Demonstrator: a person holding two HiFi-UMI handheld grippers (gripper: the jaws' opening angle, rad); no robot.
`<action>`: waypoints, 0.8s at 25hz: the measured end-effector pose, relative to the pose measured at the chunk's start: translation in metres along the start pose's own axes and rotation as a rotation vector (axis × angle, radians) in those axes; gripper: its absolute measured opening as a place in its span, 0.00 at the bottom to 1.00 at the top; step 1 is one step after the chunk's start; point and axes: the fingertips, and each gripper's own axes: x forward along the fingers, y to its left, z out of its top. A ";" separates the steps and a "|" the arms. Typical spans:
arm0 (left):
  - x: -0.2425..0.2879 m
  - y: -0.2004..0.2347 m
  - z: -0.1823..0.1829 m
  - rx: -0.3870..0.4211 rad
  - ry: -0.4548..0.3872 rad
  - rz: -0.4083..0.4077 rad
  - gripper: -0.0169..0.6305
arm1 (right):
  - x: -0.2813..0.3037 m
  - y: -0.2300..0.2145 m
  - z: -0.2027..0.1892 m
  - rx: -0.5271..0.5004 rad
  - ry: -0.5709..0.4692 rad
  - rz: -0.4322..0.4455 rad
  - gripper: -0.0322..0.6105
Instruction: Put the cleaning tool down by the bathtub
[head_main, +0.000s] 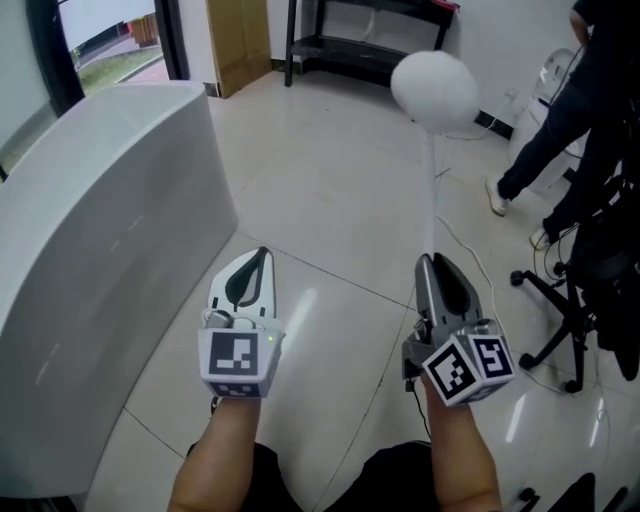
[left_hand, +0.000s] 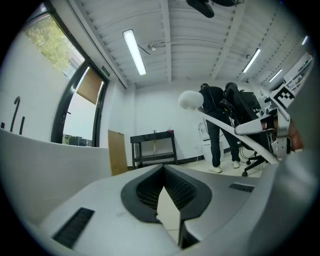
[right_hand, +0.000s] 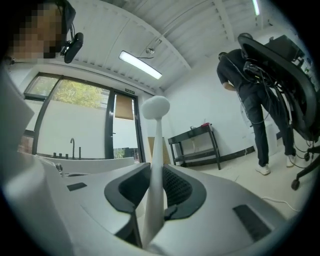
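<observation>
The right gripper (head_main: 432, 262) pinches the thin stick of the white round-headed cleaning tool (head_main: 435, 90) and holds it out over the floor beside the white curved bathtub (head_main: 110, 200), I think to carry it there safely. The left gripper (head_main: 262, 255) is pressed together and empty.

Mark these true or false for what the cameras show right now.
1. The right tongs grip the tool by its stick. True.
2. The left tongs hold a sponge. False: nothing is between them.
3. The tub is at the left of the head view. True.
4. The tool's round head rests on the tub's rim. False: it is held out over the floor, apart from the tub.
5. Nobody else is in the room. False: a person stands at the upper right.
</observation>
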 end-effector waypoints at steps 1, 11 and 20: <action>-0.004 0.004 -0.003 0.002 0.007 0.001 0.02 | 0.006 0.010 -0.002 -0.005 -0.002 0.016 0.21; -0.042 0.078 0.011 0.042 -0.051 0.119 0.02 | 0.067 0.123 -0.010 0.071 -0.135 0.175 0.21; -0.079 0.140 -0.002 0.075 -0.013 0.148 0.02 | 0.103 0.205 -0.045 0.251 -0.118 0.278 0.21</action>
